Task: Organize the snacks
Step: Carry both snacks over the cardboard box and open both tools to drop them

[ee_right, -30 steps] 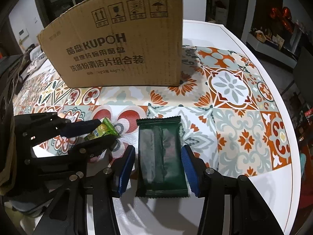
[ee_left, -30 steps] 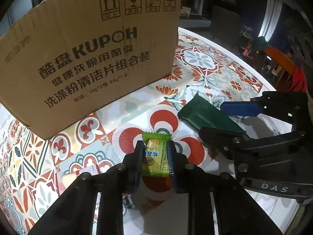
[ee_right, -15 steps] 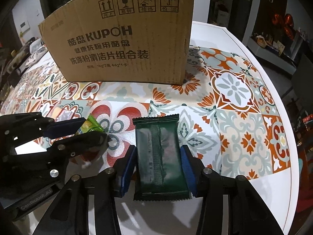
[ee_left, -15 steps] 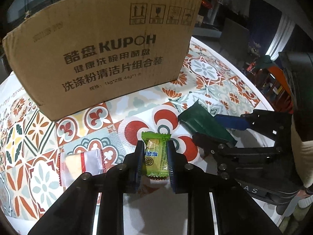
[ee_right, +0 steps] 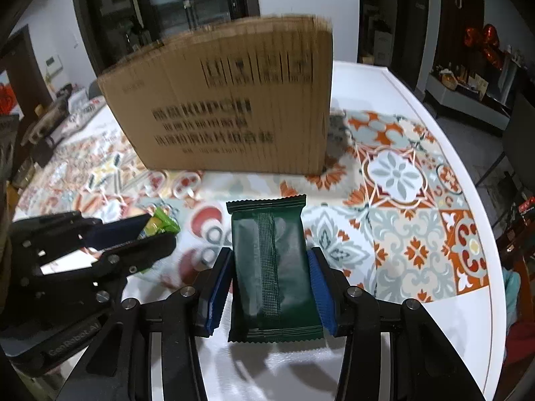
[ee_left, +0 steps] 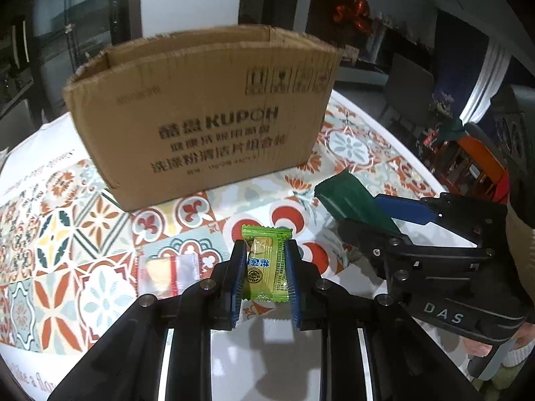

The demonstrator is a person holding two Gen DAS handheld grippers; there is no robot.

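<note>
At the far left of the worktop [ee_left: 334, 344], on the patterned cloth, a small clear-wrapped sweet with a red stripe [ee_left: 167, 272] lies flat, just beside the left tongs [ee_left: 264, 267]. Those tongs are clamped on a light-green candy packet [ee_left: 265, 265]: both blue pads press its long edges, and the packet stands between them with its crimped top pointing toward the cardboard box [ee_left: 207, 117]. A shadow falls on the white worktop under it, so the packet looks lifted clear of the surface.

Behind, in the middle, the open-topped brown box stands upright on the cloth, its printed side facing both tongs. From neither wrist can the inside be made out.

To the right, the right tongs [ee_right: 271, 280] are closed on a dark-green snack pouch [ee_right: 272, 267]. Their blue pads bear on its two long sides, the back seam runs up the middle, and the serrated ends stick out in front and behind. It too appears held off the worktop, with its shadow below. The two tongs are close side by side, both angled downward toward the box, each with its own snack well short of it.
</note>
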